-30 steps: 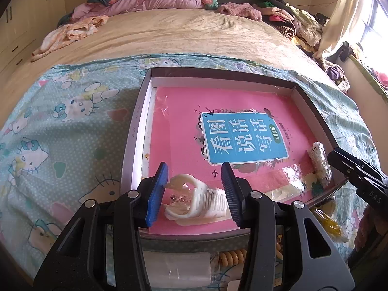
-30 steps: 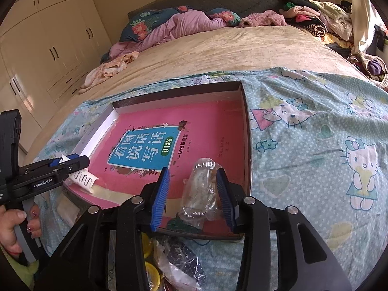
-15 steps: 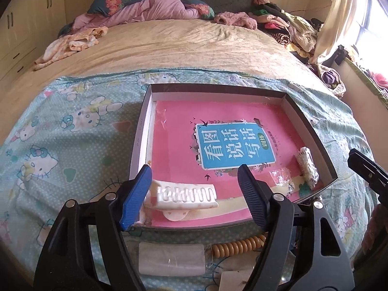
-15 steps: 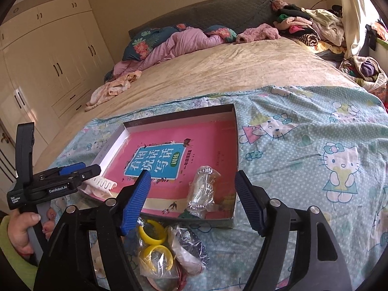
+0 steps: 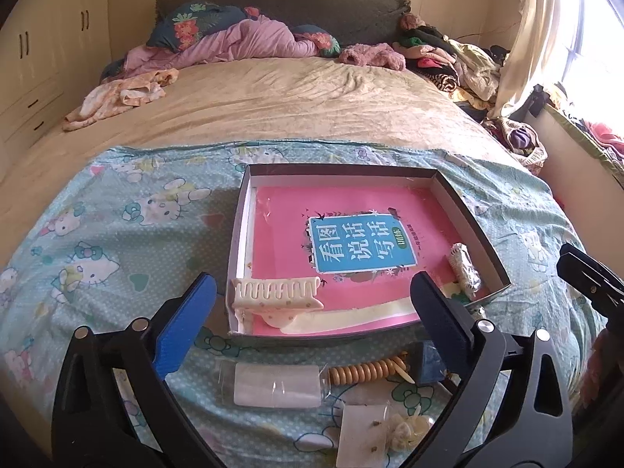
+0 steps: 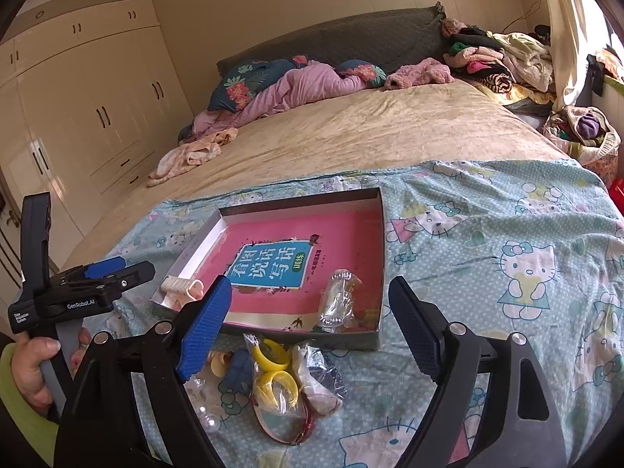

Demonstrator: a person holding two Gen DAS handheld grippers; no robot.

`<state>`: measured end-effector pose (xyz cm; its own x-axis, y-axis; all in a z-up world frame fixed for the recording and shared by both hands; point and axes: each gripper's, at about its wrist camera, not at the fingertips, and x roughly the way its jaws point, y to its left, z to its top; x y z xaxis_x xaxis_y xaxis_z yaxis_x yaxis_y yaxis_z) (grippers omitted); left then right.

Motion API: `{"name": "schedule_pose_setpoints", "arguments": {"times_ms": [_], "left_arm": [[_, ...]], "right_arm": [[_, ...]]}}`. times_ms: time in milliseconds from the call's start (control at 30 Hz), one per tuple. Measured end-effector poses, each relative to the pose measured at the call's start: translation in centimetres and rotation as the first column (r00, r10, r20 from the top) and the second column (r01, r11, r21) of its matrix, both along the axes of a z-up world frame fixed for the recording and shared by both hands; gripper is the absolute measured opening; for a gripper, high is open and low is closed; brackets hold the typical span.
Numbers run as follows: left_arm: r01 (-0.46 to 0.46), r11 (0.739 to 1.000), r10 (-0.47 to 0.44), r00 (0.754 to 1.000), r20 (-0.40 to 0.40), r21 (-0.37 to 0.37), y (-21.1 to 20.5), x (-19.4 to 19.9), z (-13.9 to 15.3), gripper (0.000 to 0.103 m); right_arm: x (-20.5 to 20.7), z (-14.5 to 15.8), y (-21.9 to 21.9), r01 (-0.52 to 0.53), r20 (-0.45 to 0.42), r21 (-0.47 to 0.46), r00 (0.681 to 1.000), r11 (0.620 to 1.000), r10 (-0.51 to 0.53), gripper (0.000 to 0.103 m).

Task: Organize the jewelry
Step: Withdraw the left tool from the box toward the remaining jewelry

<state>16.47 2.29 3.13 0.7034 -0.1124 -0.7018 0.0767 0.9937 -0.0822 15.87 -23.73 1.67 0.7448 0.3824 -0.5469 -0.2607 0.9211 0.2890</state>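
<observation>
Inside box [image 5: 474, 210]: one clip [image 5: 275, 292], one packet [image 5: 464, 271]

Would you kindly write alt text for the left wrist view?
The open left gripper hovers before a shallow box on a bed, which holds a pink book, a cream hair claw and a wrapped trinket.

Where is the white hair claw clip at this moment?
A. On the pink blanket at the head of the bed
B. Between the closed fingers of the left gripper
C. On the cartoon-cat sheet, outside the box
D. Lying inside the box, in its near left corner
D: the white hair claw clip lies in the near left corner of the box, partly on the pink book, and the open left gripper does not touch it.
</observation>
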Motion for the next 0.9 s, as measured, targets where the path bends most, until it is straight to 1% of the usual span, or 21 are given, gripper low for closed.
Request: {"name": "schedule_pose_setpoints", "arguments": {"times_ms": [367,467,667,900], "left_arm": [[-0.005,1.000,0.005,0.999,0.043,-0.009,0.8,-3.5,1.3,0.093],[-0.005,1.000,0.005,0.999,0.053,-0.002,0.8,-4.5,1.4,0.093],[-0.013,1.000,0.013,0.999,0.053,-0.007,1.3,-6.5,1.3,0.093],[-0.013,1.000,0.013,0.999,0.031,-0.004,1.7,-8.4,0.1,0.093]], "right_arm": [[-2.8,1.2,0.8,-0.021,0.024,-0.024,0.999,0.999,0.022,0.083],[-3.5,1.3,1.0,-0.027,0.025,-0.033,0.999,0.999,0.028,0.083],[-5.1,1.2,1.3,-0.044,0.017,-0.044,0.999,0.998,0.045,0.083],[-6.6,0.7,1.9,-0.070,0.001,-0.057,0.998,0.996,0.070,0.083]]}}
